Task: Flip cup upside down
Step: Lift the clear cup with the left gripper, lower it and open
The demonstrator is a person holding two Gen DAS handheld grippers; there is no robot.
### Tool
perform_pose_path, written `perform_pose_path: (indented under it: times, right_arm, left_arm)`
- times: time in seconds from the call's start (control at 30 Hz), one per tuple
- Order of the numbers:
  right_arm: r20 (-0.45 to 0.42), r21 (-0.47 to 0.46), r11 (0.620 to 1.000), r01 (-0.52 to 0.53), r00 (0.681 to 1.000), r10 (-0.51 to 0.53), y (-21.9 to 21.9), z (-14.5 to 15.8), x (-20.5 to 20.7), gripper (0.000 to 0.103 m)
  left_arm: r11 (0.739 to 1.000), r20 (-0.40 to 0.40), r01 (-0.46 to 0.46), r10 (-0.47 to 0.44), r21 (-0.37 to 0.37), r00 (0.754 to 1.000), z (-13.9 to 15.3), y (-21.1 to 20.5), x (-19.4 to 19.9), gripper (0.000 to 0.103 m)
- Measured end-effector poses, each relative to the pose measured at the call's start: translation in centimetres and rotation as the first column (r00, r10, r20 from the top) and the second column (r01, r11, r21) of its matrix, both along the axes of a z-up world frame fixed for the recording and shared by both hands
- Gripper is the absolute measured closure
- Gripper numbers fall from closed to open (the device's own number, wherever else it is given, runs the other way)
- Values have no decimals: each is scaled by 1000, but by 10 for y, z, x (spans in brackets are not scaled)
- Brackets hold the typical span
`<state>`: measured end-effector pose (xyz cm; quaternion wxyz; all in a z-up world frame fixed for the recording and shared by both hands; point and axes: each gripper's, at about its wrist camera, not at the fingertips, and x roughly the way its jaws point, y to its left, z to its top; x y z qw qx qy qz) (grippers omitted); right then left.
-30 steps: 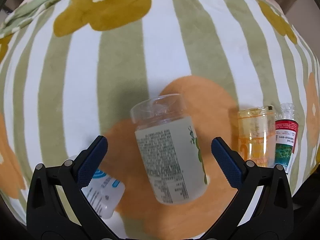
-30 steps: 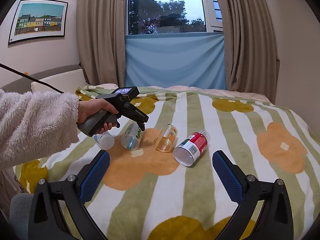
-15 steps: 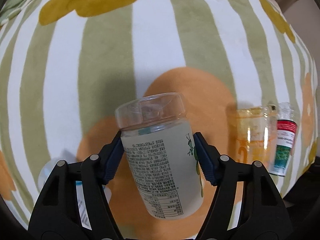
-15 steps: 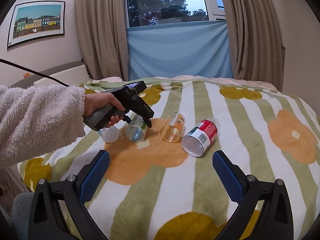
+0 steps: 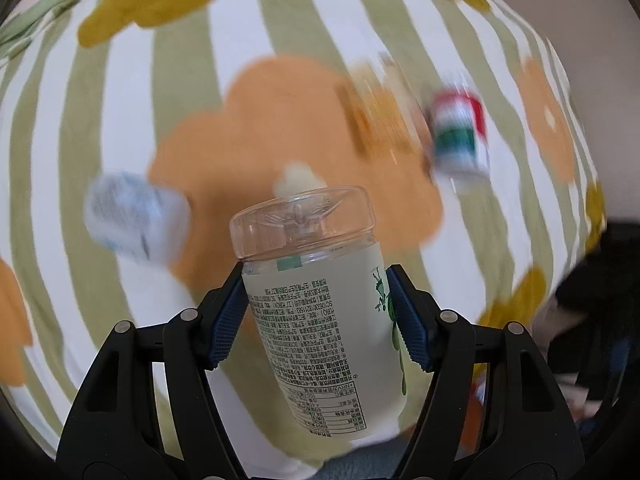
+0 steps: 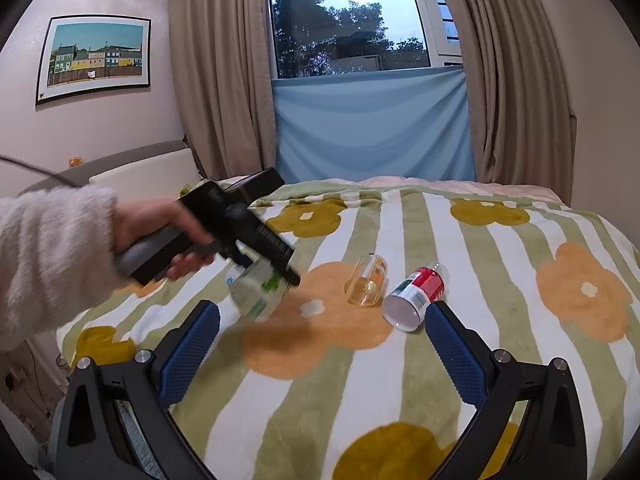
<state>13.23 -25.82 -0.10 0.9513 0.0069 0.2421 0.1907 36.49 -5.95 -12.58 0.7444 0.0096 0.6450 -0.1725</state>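
My left gripper is shut on a frosted plastic cup with a printed label and green drawing. Its clear thick base points away from the camera. The cup is held above the striped blanket; it appears blurred in the right wrist view, under the hand-held left gripper. My right gripper is open and empty, low over the blanket's near side.
Three other cups lie on their sides on the flowered blanket: an orange-tinted clear one, a red, white and green one, and a white-blue one. Curtains and a window stand behind the bed.
The left gripper closed on the frosted cup, then lifted it off the blanket and swung it toward the near side. The right gripper has barely moved.
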Motion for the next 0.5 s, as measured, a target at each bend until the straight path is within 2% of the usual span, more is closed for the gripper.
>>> perform_pose_path:
  times: [0.13, 0.3, 0.5]
  right_arm:
    - [-31, 8, 1000, -9, 999, 9, -1, -1, -8, 0]
    - [-46, -23, 1000, -3, 999, 2, 0, -1, -16, 0]
    - [-65, -16, 1000, 10, 998, -11, -3, -2, -15, 0]
  left_arm:
    - [1000, -20, 4, -4, -1, 1000, -26, -5, -29, 38]
    - [1000, -67, -6, 5, -18, 998, -57, -7, -45, 38]
    - [998, -21, 32, -32, 45, 999, -63, -19, -44, 37]
